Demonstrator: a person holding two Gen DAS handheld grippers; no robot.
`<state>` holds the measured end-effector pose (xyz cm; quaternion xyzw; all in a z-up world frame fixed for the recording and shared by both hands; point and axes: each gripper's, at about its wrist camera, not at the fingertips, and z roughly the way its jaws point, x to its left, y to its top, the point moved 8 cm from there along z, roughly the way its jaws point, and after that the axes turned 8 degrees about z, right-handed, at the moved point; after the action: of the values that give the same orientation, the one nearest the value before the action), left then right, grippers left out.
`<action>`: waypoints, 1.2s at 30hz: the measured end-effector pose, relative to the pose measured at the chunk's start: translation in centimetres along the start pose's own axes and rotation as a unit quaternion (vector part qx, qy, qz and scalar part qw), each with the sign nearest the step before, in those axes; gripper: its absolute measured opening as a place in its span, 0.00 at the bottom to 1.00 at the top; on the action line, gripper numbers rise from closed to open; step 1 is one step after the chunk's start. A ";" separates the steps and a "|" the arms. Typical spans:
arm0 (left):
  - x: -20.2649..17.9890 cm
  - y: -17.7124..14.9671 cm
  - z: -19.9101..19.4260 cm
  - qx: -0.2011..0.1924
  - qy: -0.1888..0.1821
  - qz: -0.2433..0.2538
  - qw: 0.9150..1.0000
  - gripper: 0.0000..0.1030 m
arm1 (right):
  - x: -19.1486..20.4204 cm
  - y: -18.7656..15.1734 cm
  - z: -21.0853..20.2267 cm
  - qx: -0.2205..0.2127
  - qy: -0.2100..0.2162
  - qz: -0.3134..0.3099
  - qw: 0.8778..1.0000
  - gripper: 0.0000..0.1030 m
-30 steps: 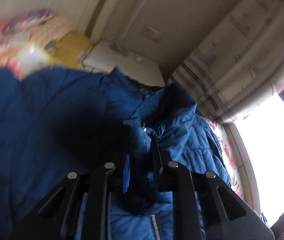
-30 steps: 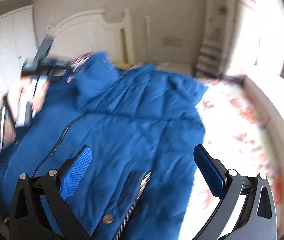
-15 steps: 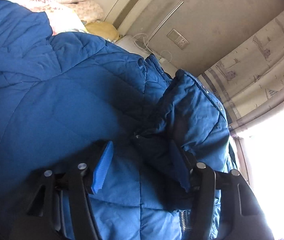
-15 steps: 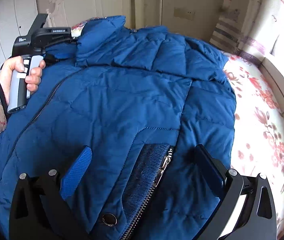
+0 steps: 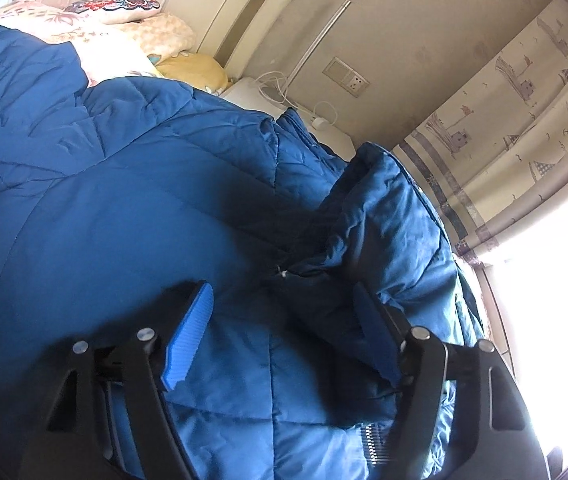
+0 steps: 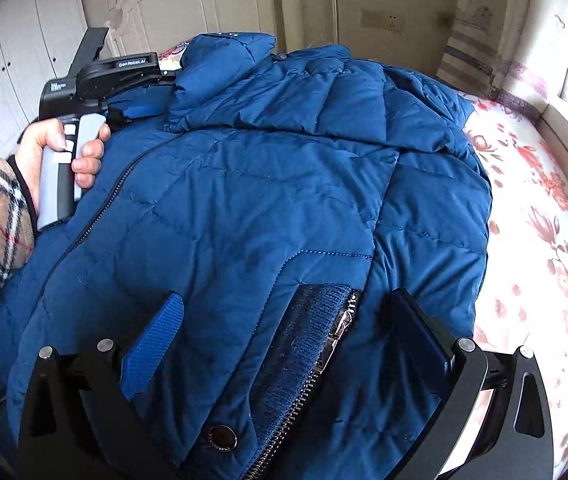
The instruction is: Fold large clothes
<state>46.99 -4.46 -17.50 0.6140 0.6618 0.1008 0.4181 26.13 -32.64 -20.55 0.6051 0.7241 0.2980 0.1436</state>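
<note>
A large blue quilted jacket [image 6: 267, 200] lies spread over the bed, its zipper and knit cuff [image 6: 304, 344] near me. My right gripper [image 6: 288, 312] is open and hovers just above the jacket's lower part. My left gripper [image 5: 284, 300] is open over the jacket [image 5: 123, 220], with a raised fold [image 5: 384, 220] by its right finger. In the right wrist view the left gripper's body [image 6: 95, 80] is held in a hand at the jacket's far left side, near the collar [image 6: 227, 64].
The floral bed sheet [image 6: 544, 220] shows to the right of the jacket. Pillows [image 5: 115, 28] and a white headboard [image 6: 187, 4] lie at the head of the bed. A bedside table [image 5: 251, 92], curtain [image 5: 524, 100] and bright window stand beyond.
My left gripper opened and let go of the jacket fabric it held a second ago. The jacket has settled flat on the bed. My right gripper stays open and came closer over it.
</note>
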 end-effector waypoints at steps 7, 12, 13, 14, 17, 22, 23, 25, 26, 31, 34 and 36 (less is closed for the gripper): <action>-0.3 0.0 -0.1 -0.002 -0.003 0.006 1.000 0.78 | -0.4 0.1 -0.7 -0.008 0.026 0.021 0.999 0.96; -0.2 0.0 -0.2 -0.006 -0.015 -0.002 1.000 0.79 | -0.5 0.2 -0.9 -0.009 0.035 0.028 0.999 0.96; -0.2 0.0 -0.3 -0.005 -0.014 0.000 1.000 0.80 | -0.6 0.2 -0.9 -0.009 0.036 0.029 0.999 0.96; -0.2 0.0 -0.3 -0.006 -0.015 -0.002 1.000 0.80 | -0.6 0.3 -0.9 -0.009 0.037 0.030 0.999 0.96; -0.2 -0.1 -0.5 -0.009 -0.021 -0.004 1.000 0.83 | -0.6 0.3 -0.9 -0.012 0.036 0.031 0.999 0.96; -0.1 0.2 -1.3 -0.031 -0.063 -0.023 0.997 0.87 | -1.9 0.7 -1.9 -0.034 0.062 0.074 0.995 0.95; -0.1 0.2 -1.5 -0.036 -0.073 -0.028 0.996 0.88 | -2.3 0.8 -2.0 -0.037 0.062 0.083 0.994 0.96; 0.0 0.4 -1.8 -0.045 -0.088 -0.038 0.994 0.88 | -2.4 0.8 -2.1 -0.041 0.052 0.086 0.994 0.96; 0.1 0.5 -1.8 -0.046 -0.092 -0.041 0.994 0.88 | -2.4 0.8 -2.1 -0.039 0.046 0.084 0.995 0.96; -0.9 1.3 -3.6 -0.073 -0.094 -0.038 0.992 0.89 | -1.8 0.2 -1.4 -0.018 -0.010 0.052 0.998 0.96; -2.7 2.8 -4.1 -0.067 -0.125 -0.014 0.990 0.98 | -1.4 -0.1 -0.9 -0.007 -0.053 0.032 0.998 0.96; -2.8 3.7 -2.7 -0.023 -0.150 -0.026 0.988 0.98 | -1.3 0.2 -1.2 -0.003 -0.058 0.039 0.998 0.95</action>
<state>47.58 -5.13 -12.14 0.5952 0.6049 0.0122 0.5289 25.90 -34.21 -19.72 0.6490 0.6895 0.2700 0.1748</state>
